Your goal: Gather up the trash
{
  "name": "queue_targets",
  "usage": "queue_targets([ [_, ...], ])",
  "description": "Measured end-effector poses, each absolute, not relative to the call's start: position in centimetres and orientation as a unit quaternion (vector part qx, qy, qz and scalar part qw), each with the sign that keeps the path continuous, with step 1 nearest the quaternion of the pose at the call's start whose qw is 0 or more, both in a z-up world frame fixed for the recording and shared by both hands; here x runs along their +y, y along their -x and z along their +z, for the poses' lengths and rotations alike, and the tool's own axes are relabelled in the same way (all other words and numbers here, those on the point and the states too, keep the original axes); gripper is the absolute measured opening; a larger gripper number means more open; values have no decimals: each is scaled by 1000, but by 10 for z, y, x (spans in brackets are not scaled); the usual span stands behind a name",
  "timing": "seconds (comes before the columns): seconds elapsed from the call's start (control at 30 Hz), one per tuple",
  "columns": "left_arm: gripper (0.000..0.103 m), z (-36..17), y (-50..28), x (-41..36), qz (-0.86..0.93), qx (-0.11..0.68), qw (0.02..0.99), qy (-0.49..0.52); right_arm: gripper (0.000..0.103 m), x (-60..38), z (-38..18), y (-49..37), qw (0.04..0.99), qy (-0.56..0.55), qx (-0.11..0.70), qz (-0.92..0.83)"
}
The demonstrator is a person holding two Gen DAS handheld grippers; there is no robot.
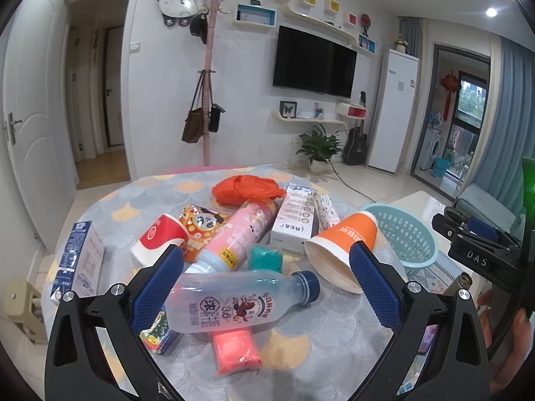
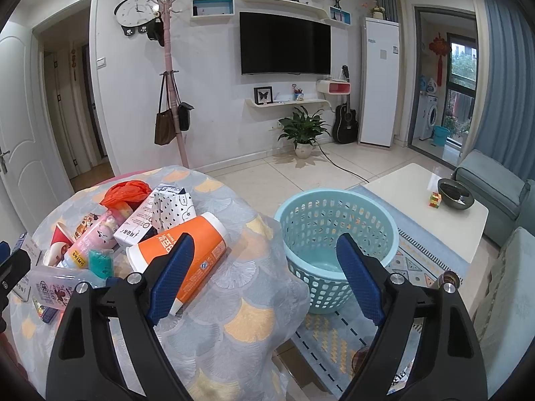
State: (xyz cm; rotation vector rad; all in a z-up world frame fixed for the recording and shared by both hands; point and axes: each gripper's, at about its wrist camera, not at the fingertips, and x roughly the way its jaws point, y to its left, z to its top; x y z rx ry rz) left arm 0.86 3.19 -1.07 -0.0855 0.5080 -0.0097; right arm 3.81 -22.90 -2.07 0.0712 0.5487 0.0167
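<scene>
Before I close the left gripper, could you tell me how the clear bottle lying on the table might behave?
The clear bottle looks empty, so probably light. Lying on its side, it may roll. Its thin plastic could dent between the fingers.

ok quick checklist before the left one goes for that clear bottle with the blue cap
1. Left gripper open: ok, fingers spread wide.
2. Clear bottle between the fingers: ok, lying on its side across the gap.
3. Bottle free of other trash: not ok, it lies over the pink packet and against the pink bottle.
4. Basket ready: ok, upright on the floor beside the table, looks empty.
5. Right gripper clear of the way: ok, open, near the orange cup.
6. Cap tight: cannot tell.
</scene>
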Motion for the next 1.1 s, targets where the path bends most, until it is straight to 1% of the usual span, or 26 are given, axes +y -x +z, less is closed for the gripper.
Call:
queue_targets([
  [0.1, 96, -9, -6, 35, -1, 247, 968, 33, 81, -226, -20, -37, 962, -35, 271, 10],
  [0.33, 96, -3, 2, 65, 25, 239, 970, 31, 72, -217, -19, -37, 960, -35, 278, 28],
  [0.4, 96, -5, 0, 76, 22, 252, 967, 25, 66, -213, -19, -38, 958, -35, 281, 37],
  [0.43, 96, -6, -2, 79, 21, 257, 966, 22, 65, -211, -18, -39, 957, -36, 284, 45],
  [0.5, 96, -10, -10, 87, 15, 279, 960, 14, 57, -207, -20, -42, 953, -44, 292, 63],
  [0.53, 96, -13, -15, 89, 5, 290, 957, 11, 56, -204, -23, -46, 950, -48, 300, 69],
  [0.6, 96, -21, -27, 92, -10, 312, 950, 1, 56, -200, -28, -54, 943, -57, 317, 79],
  [0.67, 96, -29, -38, 91, -26, 327, 945, -10, 56, -198, -38, -68, 928, -79, 352, 92],
  [0.73, 92, -39, -49, 89, -43, 348, 936, -16, 56, -195, -49, -81, 913, -94, 382, 103],
  [0.8, 86, -50, -59, 88, -62, 376, 924, -18, 57, -192, -59, -93, 900, -105, 408, 113],
  [0.83, 85, -55, -63, 88, -69, 387, 919, -17, 59, -191, -63, -97, 895, -109, 416, 116],
  [0.87, 82, -59, -64, 88, -75, 398, 914, -15, 62, -190, -67, -102, 888, -120, 426, 124],
  [0.97, 78, -66, -61, 89, -85, 413, 907, -8, 67, -188, -77, -110, 875, -145, 441, 138],
  [1.1, 78, -67, -49, 87, -137, 433, 891, 19, 70, -184, -84, -123, 864, -161, 453, 150],
])
